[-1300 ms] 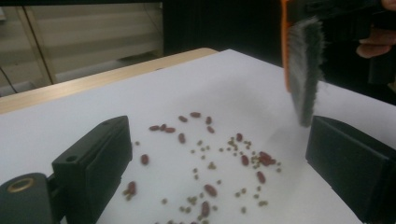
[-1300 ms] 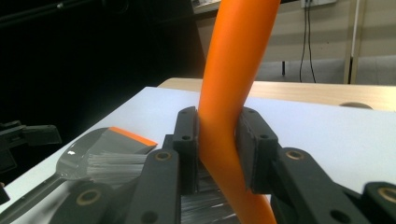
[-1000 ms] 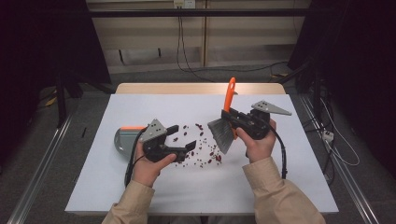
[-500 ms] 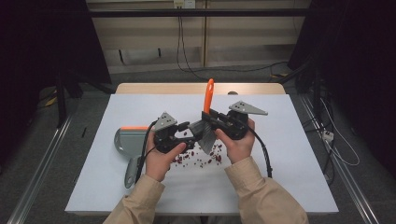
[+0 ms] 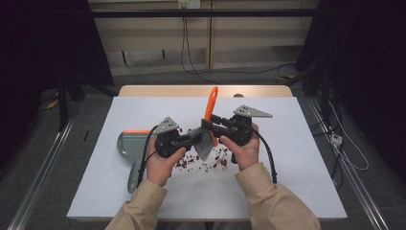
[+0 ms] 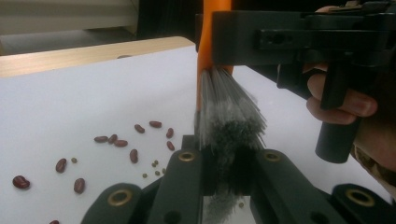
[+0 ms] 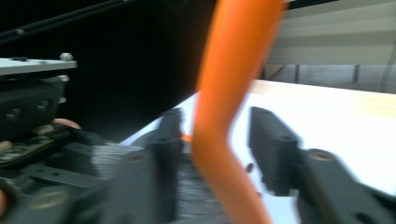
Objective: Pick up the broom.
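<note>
At frame centre, my left gripper pinches the brush bristles; my right gripper has just spread, handle between its jaws.

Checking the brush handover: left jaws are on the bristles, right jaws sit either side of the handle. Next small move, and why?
Probably draw the right gripper back off the orange handle. Its jaws have just been opening and stand apart from the handle, while the left gripper has closed on the brush bristles and seems to carry the brush. The beans and dustpan wait below.
</note>
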`<state>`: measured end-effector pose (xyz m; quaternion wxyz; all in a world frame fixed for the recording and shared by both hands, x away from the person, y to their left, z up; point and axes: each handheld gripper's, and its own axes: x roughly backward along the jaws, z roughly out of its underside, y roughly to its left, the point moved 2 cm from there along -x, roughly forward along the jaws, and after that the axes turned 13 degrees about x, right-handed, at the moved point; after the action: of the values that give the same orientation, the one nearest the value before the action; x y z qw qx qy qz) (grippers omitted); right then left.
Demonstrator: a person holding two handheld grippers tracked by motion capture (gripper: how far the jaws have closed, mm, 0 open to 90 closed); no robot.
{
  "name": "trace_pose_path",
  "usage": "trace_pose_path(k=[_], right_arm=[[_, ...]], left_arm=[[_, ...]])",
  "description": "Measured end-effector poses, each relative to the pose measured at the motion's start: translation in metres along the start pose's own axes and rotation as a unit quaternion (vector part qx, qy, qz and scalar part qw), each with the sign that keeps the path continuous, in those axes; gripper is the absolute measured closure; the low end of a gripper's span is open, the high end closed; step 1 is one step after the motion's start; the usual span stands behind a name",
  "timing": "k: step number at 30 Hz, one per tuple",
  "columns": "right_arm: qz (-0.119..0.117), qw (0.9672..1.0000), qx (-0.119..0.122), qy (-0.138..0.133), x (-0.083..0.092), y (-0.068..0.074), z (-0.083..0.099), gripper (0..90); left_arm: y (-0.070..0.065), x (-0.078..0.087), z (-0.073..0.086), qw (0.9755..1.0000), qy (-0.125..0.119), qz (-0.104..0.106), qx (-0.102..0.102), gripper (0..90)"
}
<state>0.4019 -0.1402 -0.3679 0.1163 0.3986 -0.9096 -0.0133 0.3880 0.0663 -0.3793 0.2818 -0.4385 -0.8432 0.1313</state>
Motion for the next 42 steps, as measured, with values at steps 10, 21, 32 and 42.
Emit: trace_pose_path(k=[10,21,32,42], right_arm=[[-0.038,0.9992,0.005,-0.013,0.026,-0.019,0.008,38.0],[-0.064,0.9978,-0.008,-0.013,0.032,-0.031,0.026,37.6],[-0.098,0.9952,-0.001,0.005,0.025,-0.025,0.032,37.7],[-0.145,0.9894,0.000,-0.001,0.017,-0.024,0.038,36.1]], left_arm=[[0.005,0.007,-0.003,0.9999,-0.007,0.014,0.004,85.1],[0.003,0.008,-0.005,0.9995,0.001,0.030,-0.003,85.1],[0.001,0.011,-0.007,0.9991,-0.001,0.042,-0.006,85.1],[-0.004,0.009,-0.008,0.9953,0.008,0.096,-0.009,85.1]])
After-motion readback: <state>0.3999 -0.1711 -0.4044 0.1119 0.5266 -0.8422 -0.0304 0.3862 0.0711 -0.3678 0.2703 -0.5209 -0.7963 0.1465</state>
